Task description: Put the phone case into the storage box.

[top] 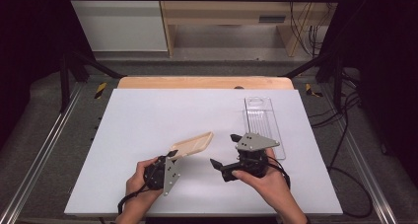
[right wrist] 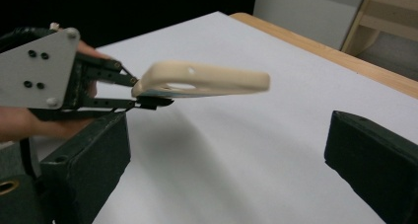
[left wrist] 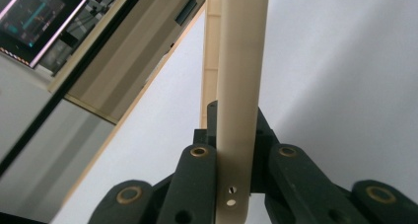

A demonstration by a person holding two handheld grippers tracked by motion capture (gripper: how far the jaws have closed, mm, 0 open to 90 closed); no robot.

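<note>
My left gripper (top: 171, 156) is clamped on one end of the cream phone case (top: 193, 143), its fingers (left wrist: 193, 184) pinching the case's edge, and the case juts out above the white table sheet (top: 148, 115) toward the right. My right gripper (top: 224, 150) stands just beside the case's free end with its jaws spread wide and nothing between them. No earlier picture bears on it, so I speak only of how they stand.

To do this well, I judge I should keep the left grip firm and the case level, then bring the right jaws squarely onto the free end before pinching, so the thin shell does not twist or slip.

The case is a slim, pale beige shell with rounded corners, a raised rim along its long side and a camera cutout near the held end. A clear plastic package (top: 263, 125) lies flat on the sheet beyond my right hand (top: 266, 177).
</note>
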